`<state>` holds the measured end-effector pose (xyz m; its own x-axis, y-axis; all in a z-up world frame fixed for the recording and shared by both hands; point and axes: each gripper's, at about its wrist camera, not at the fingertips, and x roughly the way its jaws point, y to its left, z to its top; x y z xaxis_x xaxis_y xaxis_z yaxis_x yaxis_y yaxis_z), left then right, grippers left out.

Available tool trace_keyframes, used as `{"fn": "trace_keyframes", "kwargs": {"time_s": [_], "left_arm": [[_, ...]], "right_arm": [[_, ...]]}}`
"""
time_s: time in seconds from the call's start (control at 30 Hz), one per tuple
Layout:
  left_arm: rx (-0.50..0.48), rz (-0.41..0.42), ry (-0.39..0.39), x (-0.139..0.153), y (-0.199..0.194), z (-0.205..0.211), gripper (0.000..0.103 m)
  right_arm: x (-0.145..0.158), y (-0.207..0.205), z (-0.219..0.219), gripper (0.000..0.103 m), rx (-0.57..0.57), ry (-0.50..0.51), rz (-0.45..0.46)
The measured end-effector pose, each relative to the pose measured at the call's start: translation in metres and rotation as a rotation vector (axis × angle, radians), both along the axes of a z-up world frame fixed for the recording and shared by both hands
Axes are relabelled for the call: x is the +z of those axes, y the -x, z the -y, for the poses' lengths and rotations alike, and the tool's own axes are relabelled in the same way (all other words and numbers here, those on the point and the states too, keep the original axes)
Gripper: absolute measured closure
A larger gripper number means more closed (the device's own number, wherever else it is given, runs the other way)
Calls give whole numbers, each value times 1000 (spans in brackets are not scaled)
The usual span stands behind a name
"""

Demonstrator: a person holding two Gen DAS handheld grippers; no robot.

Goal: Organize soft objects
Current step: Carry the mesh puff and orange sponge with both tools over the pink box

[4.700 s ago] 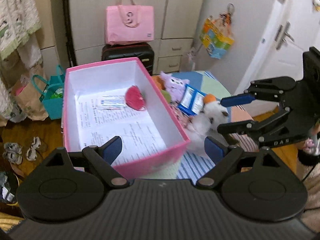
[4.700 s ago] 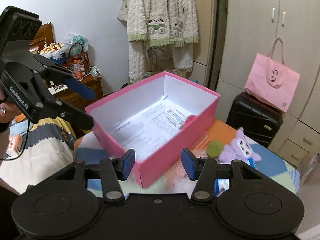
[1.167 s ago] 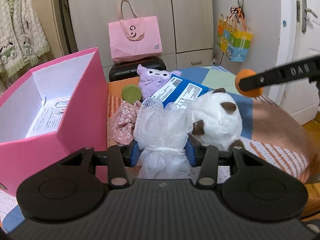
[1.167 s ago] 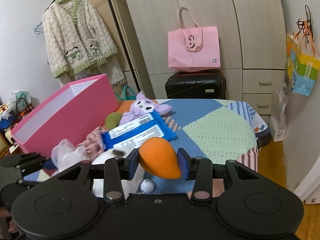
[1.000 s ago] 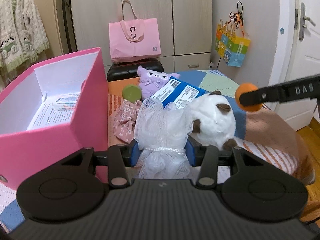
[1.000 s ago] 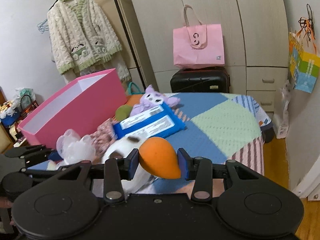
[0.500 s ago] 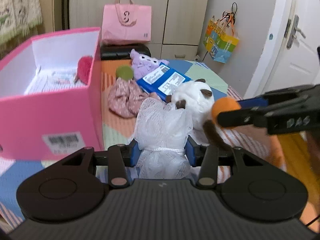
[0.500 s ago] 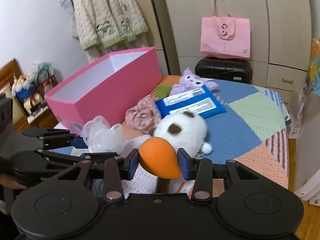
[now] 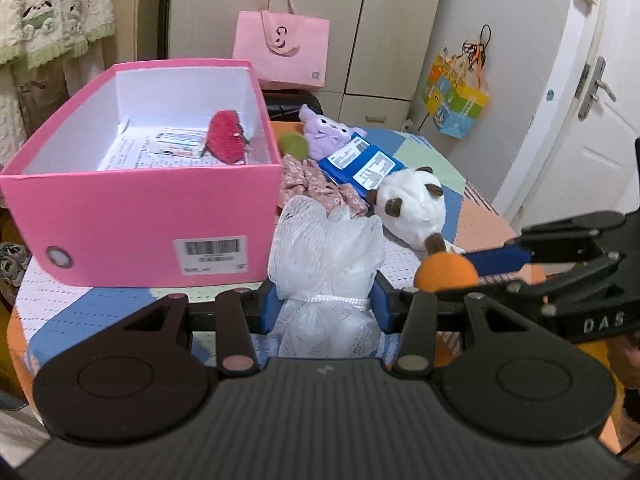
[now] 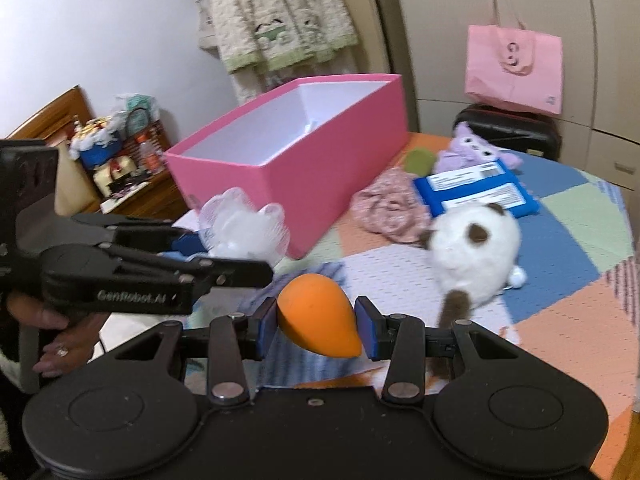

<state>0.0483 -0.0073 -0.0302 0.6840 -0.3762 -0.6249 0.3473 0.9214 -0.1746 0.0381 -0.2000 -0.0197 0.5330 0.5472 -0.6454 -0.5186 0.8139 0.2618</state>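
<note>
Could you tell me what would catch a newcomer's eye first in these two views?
Probably the big open bright pink cardboard box on the patchwork-covered table, with a fuzzy red toy inside. Next, the two loads: the left gripper clamps a white mesh bath pouf, the right gripper an orange teardrop sponge. Right of the box lies a white plush animal with brown patches.

Behind your table with its patchwork cover, a pink tote bag sits on a black suitcase against the pale wardrobe doors. You have a cream knitted cardigan hanging to the left, a colourful gift bag hanging by the white door, and a cluttered wooden sideboard at the far left.
</note>
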Motion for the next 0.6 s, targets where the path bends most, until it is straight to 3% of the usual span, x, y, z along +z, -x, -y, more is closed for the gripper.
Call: {"fn": "trace_keyframes", "kwargs": {"time_s": [0.33, 0.6], "left_arm": [[-25, 29, 62, 30, 2, -33, 59], [-66, 113, 33, 58, 2, -53, 59]], "right_arm": [[17, -4, -33, 55, 90, -42, 1], [35, -15, -66, 55, 161, -51, 50]]}}
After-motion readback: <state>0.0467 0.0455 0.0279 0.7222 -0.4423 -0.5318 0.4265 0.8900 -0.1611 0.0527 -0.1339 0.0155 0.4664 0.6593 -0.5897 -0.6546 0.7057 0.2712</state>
